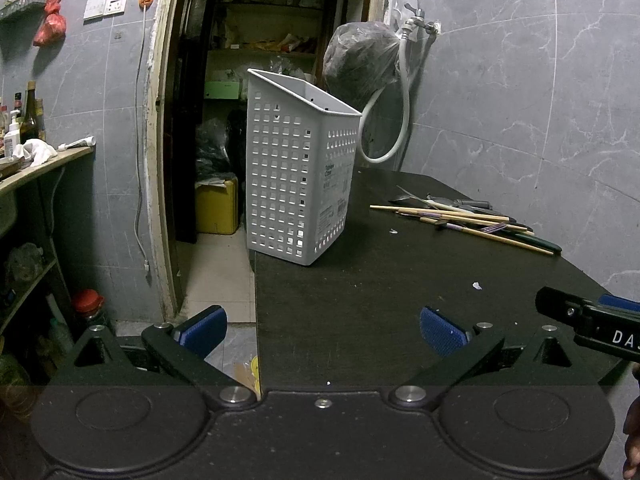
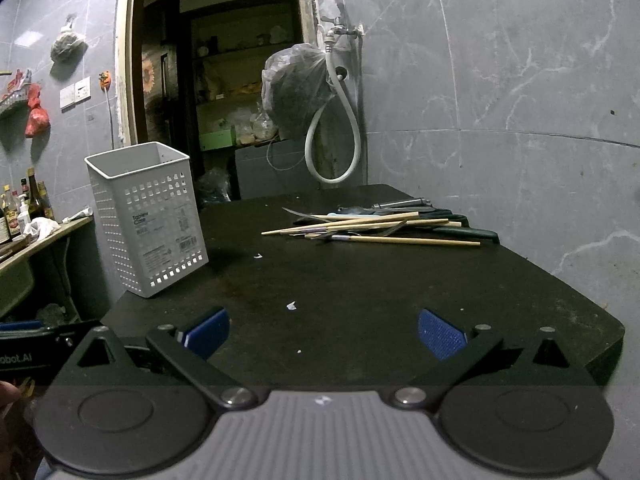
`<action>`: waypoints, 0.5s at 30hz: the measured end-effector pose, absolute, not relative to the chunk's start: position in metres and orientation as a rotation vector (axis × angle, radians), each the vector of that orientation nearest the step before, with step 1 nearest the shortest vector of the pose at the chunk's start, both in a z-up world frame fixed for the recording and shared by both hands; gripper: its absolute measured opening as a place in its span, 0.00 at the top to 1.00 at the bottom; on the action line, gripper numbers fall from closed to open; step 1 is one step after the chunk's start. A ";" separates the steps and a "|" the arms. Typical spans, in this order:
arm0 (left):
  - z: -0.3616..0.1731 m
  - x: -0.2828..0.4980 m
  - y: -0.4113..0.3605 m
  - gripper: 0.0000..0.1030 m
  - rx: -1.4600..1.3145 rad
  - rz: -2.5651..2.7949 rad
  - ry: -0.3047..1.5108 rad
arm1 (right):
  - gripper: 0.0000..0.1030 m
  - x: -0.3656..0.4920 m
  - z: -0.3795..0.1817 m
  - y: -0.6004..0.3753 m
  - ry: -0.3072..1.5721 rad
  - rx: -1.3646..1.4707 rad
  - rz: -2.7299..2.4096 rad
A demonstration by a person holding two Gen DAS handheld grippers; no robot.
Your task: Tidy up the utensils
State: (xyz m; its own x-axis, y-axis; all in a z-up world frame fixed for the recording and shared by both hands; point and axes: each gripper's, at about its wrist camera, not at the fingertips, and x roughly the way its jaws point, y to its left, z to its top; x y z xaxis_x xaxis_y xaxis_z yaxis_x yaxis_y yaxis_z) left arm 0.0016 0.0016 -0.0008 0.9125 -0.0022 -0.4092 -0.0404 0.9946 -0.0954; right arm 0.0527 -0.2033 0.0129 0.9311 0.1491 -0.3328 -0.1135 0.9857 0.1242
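Several chopsticks [image 2: 372, 226] lie flat, pointing left

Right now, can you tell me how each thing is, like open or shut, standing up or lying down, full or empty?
Left gripper: open, holding nothing.
Right gripper: open, holding nothing.
White basket: standing upright on the table, nothing showing above its rim.
Chopsticks: lying flat in a loose pile.
Green-handled utensils: lying flat beside the chopsticks.
Black table: dotted with small white scraps.
Grey hose: hanging in a loop from the tap.
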 end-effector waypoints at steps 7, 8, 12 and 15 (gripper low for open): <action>-0.003 0.003 0.012 0.01 -0.171 0.059 0.365 | 0.00 0.057 0.010 -0.208 0.309 0.151 0.164; -0.002 0.004 0.015 0.01 -0.184 0.064 0.355 | 0.00 0.060 0.010 -0.208 0.307 0.160 0.169; 0.005 0.009 0.028 0.01 -0.194 0.069 0.284 | 0.00 0.071 0.009 -0.207 0.294 0.161 0.174; 0.012 0.019 0.040 0.01 -0.152 0.049 0.234 | 0.00 0.078 0.007 -0.208 0.273 0.164 0.178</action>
State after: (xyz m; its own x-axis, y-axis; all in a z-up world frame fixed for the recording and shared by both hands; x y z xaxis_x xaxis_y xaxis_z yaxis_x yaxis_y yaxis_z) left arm 0.0190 0.0396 0.0118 0.9717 0.0308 -0.2342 -0.0661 0.9873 -0.1441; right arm 0.0781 -0.2079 0.0074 0.9474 0.1958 -0.2530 -0.1514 0.9711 0.1848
